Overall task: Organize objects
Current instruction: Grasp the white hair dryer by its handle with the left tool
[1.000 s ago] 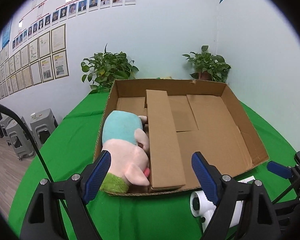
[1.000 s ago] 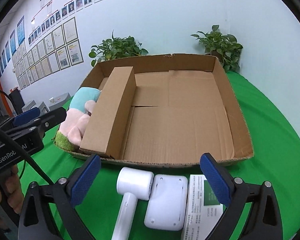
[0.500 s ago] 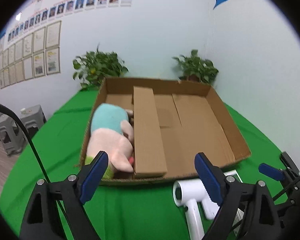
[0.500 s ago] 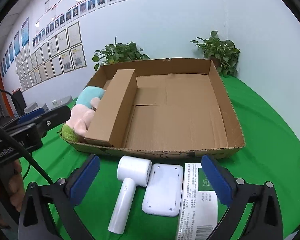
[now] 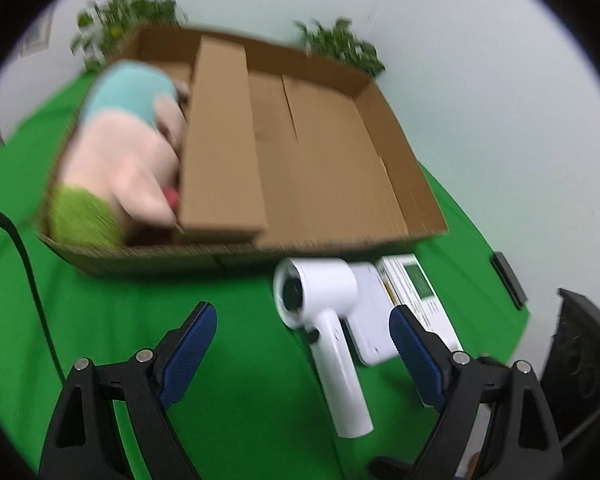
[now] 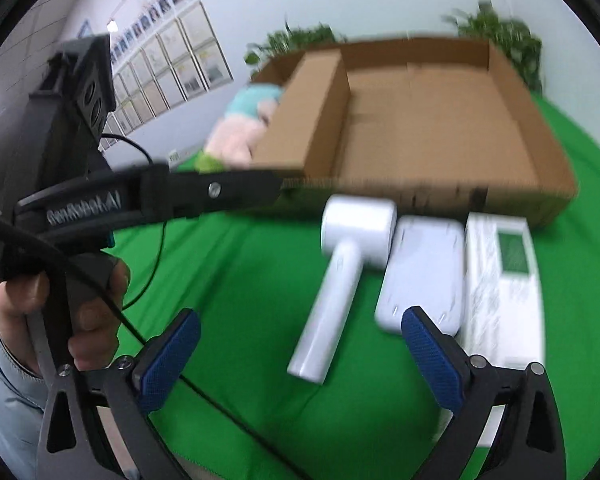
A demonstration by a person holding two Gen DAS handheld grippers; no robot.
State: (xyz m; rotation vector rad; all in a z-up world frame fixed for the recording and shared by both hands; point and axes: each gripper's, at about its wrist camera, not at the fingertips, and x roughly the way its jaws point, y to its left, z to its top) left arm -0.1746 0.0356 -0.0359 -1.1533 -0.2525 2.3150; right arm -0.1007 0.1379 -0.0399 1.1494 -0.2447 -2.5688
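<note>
Left wrist view: my left tool [image 5: 302,338] has pulled back from the cardboard box [image 5: 400,168], fingers apart and empty; the white hair dryer [image 5: 324,328] now lies between them on the green desk [image 5: 100,312].

Right wrist view: my right tool [image 6: 298,354], apart too, hangs before the dryer, white case [image 6: 422,276] and booklet [image 6: 500,276]; the plush toy [image 6: 240,128] sits in the box's left compartment.

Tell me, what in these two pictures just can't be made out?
- Plush toy: blurred in the left wrist view; in the right wrist view the cardboard divider covers most of it.
- White paper box: its print is blurred in both views.
- White flat device: the hair dryer overlaps it in the left wrist view.
- Wall frames: too small and smeared to read.
</note>
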